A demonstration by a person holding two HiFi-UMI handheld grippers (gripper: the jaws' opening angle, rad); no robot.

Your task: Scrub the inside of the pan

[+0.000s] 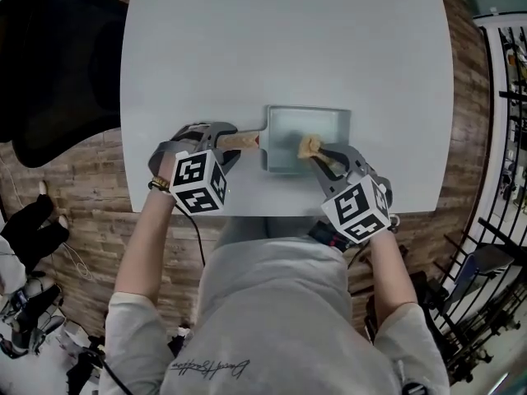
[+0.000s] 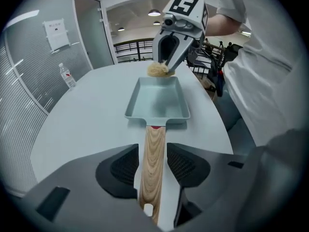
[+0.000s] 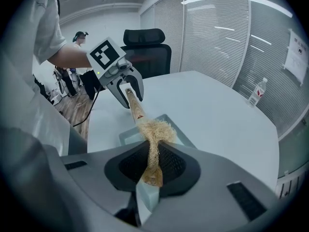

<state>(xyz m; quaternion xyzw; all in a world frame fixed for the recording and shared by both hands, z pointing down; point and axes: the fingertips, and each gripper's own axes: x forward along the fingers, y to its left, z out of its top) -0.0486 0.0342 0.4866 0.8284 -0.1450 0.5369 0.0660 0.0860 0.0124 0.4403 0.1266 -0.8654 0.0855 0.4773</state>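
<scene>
A pale teal rectangular pan (image 1: 306, 130) lies on the white table (image 1: 288, 48), its wooden handle (image 1: 244, 141) pointing left. My left gripper (image 1: 232, 142) straddles that handle (image 2: 154, 144). Its jaws stand open (image 2: 153, 158), with a gap showing beside the wood on the right side. My right gripper (image 1: 321, 153) is shut on a tan loofah scrubber (image 1: 310, 146). The scrubber's frayed end (image 3: 155, 129) hangs over the pan's near right corner (image 3: 126, 137). In the left gripper view the scrubber (image 2: 158, 70) sits at the pan's far rim (image 2: 157, 100), below the right gripper (image 2: 166, 64).
A black office chair (image 1: 58, 64) stands off the table's left side. A water bottle (image 2: 68, 76) stands far across the table. The table's front edge (image 1: 272, 214) runs just under both grippers. A metal rack (image 1: 502, 138) fills the right.
</scene>
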